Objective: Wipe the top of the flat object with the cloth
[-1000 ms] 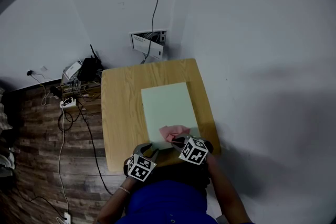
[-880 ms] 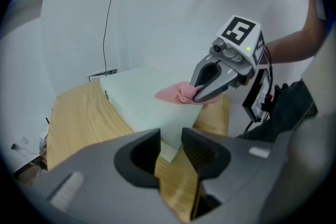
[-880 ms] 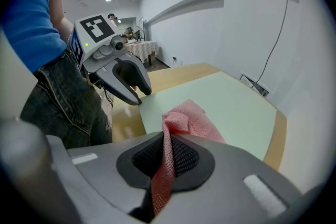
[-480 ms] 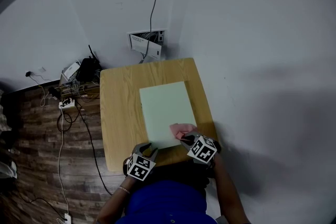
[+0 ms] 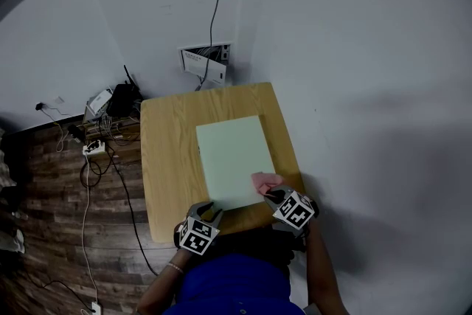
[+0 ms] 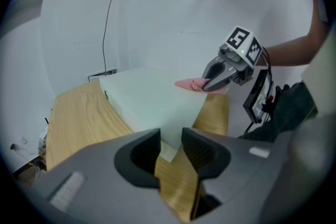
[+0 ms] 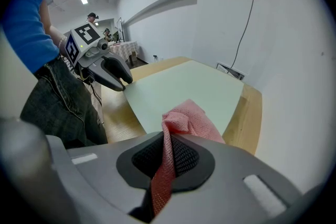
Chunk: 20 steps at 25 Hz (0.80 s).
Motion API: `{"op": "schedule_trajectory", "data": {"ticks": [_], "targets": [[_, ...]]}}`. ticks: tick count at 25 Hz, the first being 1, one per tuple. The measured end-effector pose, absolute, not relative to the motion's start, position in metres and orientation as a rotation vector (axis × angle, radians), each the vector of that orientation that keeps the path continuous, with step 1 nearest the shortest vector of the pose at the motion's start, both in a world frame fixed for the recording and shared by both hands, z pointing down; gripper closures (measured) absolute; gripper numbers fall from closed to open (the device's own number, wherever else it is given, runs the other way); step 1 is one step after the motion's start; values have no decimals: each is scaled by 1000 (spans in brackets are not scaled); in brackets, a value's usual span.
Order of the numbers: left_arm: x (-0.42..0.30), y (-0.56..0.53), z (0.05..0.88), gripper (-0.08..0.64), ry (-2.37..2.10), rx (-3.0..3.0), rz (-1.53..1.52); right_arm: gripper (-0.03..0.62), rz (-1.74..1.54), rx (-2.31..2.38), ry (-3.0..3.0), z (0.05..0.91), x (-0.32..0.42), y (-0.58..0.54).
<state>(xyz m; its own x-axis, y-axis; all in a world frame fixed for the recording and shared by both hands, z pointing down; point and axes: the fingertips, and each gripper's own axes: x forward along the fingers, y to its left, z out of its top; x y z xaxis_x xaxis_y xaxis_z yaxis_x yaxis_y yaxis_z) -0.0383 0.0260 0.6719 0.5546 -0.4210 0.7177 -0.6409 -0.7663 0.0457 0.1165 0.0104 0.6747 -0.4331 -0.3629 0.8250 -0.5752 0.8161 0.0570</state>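
Observation:
A pale green flat board [image 5: 231,153] lies on the wooden table [image 5: 168,158]. My right gripper [image 5: 271,193] is shut on a pink mesh cloth [image 5: 265,181], which rests at the board's near right corner. In the right gripper view the cloth [image 7: 190,117] is pinched between the jaws and bunches up over the board [image 7: 184,86]. My left gripper [image 5: 209,211] hovers at the board's near left corner, its jaws a little apart with nothing between them. The left gripper view shows the board [image 6: 149,99], the cloth [image 6: 188,84] and the right gripper [image 6: 209,85].
A wall outlet box [image 5: 209,58] with a cable running up sits behind the table. Cables, a power strip [image 5: 96,146] and a black device [image 5: 124,96] lie on the wooden floor at the left. A white wall borders the table's right side.
My right gripper has dragged the pink cloth rightward along the board's near edge to its near right corner. The left gripper has stayed put.

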Motion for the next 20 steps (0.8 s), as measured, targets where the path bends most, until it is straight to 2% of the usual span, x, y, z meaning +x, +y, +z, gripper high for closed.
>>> {"op": "schedule_trajectory", "data": {"ticks": [8, 20], "targets": [[-38, 26, 670, 428, -854, 2505, 1035, 577, 390, 798, -2068, 673, 136, 6], [-38, 25, 671, 428, -831, 2517, 1039, 577, 372, 763, -2064, 677, 136, 5]]}}
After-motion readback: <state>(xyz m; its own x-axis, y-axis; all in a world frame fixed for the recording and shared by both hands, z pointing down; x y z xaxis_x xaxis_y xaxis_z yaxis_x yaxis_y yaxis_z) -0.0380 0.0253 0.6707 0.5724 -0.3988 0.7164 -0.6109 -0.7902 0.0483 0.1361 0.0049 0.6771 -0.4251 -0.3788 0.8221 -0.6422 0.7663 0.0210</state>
